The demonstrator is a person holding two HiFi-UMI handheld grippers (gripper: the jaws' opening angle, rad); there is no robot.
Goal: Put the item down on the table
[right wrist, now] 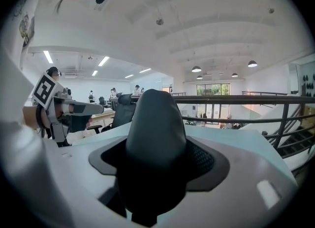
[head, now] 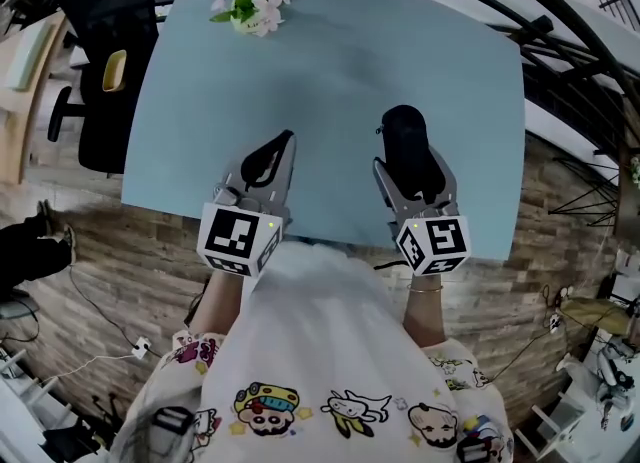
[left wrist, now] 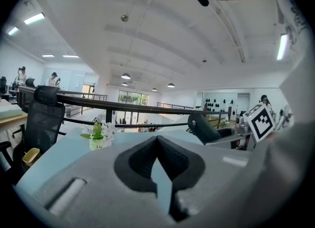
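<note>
A black rounded item (head: pixel 404 139) with a smooth, mouse-like shell sits between the jaws of my right gripper (head: pixel 408 163), which is shut on it above the near right part of the light-blue table (head: pixel 340 61). In the right gripper view the item (right wrist: pixel 155 138) fills the middle and stands up between the two pads; its underside is hidden. My left gripper (head: pixel 284 141) hovers over the table's near left part, shut, with nothing in it. In the left gripper view its tips (left wrist: pixel 157 142) meet in a point, and the held item (left wrist: pixel 201 126) shows to the right.
A small pot of pink flowers (head: pixel 250 6) stands at the table's far left. A black office chair (head: pixel 100 61) is beyond the table's left edge. Dark railings (head: pixel 560 41) run past the right side. The table's near edge lies just under the grippers.
</note>
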